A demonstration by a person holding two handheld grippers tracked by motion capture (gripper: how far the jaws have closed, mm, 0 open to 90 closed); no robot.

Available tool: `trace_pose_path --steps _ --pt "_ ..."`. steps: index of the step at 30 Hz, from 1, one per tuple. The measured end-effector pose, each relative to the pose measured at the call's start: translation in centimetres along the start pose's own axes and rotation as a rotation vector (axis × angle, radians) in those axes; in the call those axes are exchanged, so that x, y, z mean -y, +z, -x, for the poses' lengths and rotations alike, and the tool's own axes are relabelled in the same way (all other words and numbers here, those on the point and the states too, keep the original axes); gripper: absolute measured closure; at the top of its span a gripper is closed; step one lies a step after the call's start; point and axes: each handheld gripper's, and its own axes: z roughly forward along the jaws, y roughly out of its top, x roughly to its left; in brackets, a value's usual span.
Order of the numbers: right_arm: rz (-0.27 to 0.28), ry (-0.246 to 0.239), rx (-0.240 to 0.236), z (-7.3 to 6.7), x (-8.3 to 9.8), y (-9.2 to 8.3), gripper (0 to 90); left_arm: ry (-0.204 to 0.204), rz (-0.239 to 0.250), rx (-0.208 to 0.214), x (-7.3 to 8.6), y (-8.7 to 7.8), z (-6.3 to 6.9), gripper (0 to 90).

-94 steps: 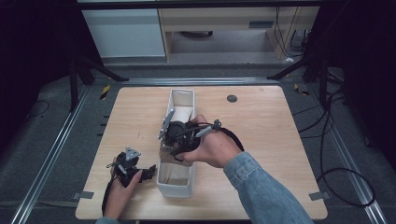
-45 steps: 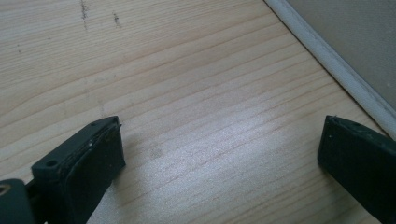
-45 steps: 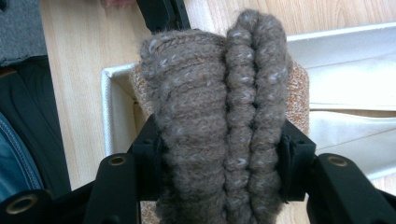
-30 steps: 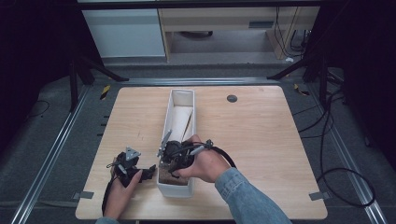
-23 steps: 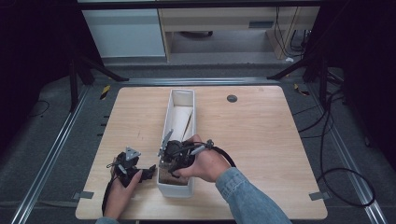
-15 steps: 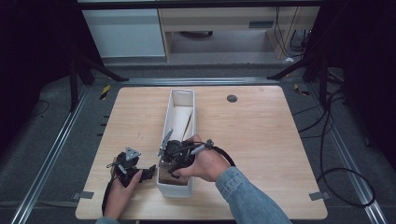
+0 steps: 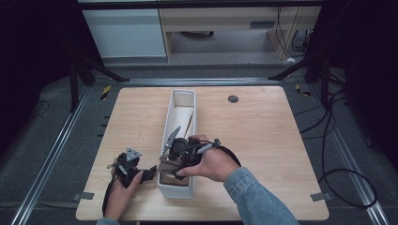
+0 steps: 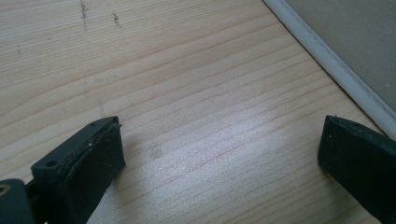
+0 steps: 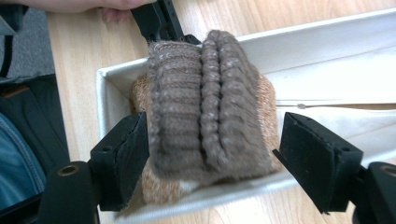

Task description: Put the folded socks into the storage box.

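A long white box (image 7: 184, 93) stands lengthwise in the middle of the wooden table. In its near end lies a folded brown knitted piece (image 7: 168, 167) on top of something orange-brown (image 9: 140, 95). My right gripper (image 7: 172, 161) hangs over that end of the box (image 9: 327, 32). The jaws of the right gripper (image 9: 212, 140) stand on either side of the knitted piece (image 9: 205, 107): the left one touches it, the right one is slightly apart from it. My left gripper (image 7: 148, 172) rests on the table left of the box. That left gripper (image 8: 219, 154) is wide open over bare wood, with the box's edge (image 8: 336, 70) close by.
A pale flat thing (image 7: 184, 121) lies in the box's far half. A small dark disc (image 7: 233, 99) sits on the table at the back right. Cables (image 7: 328, 140) run over the floor right of the table. A cabinet (image 7: 126, 28) stands beyond the far edge.
Since the earliest frame my right gripper has come from the box's middle to its near end and lower. Over the last second nothing visibly moves. The left gripper stays put.
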Motion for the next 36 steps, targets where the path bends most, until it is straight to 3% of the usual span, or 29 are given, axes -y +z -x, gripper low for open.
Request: trace_pose_path --steps 11,15,21,29,36 --pt "0.077 0.033 0.05 1.0 0.1 -4.3 30.9 0.001 -0.001 0.0 0.0 0.0 0.0 0.0" --pt "0.123 0.052 0.075 1.5 0.0 -5.3 39.8 0.0 0.0 0.0 0.0 0.0 0.0 0.0" --pt "0.19 0.078 0.086 2.4 0.2 -6.5 61.2 0.0 -0.001 0.0 0.0 0.0 0.0 0.0" --pt "0.23 0.089 0.1 3.2 0.1 -6.8 83.6 -0.002 0.002 -0.001 0.0 0.0 0.0 0.0" --pt "0.201 0.078 0.065 3.2 -0.3 -5.0 90.0 -0.002 0.002 -0.001 0.0 0.0 0.0 0.0"
